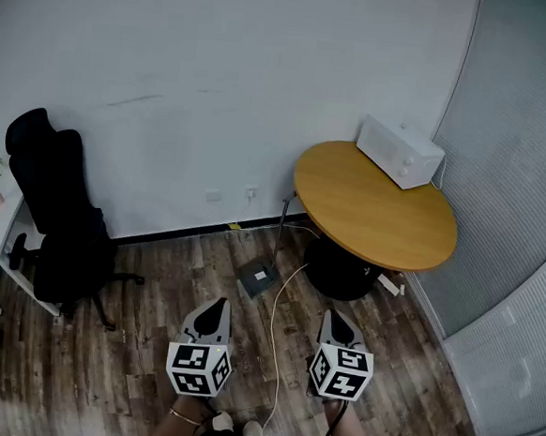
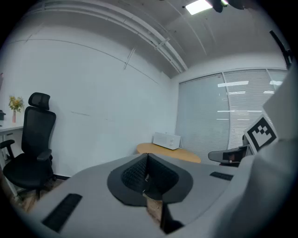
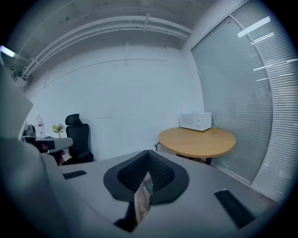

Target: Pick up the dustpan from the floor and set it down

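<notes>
Left gripper [image 1: 215, 308] and right gripper [image 1: 335, 319] held side by side over wood floor [image 1: 139, 362], tilted slightly downward; both sets of jaws closed, empty.

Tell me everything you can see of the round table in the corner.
The round table has a smooth, light-brown top that looks like wood, carried on a single dark pedestal that spreads into a round foot. It stands upright on the plank floor, in the corner between the white wall and the blinds. A white boxy appliance sits on the top at its far edge, near the wall.
</notes>
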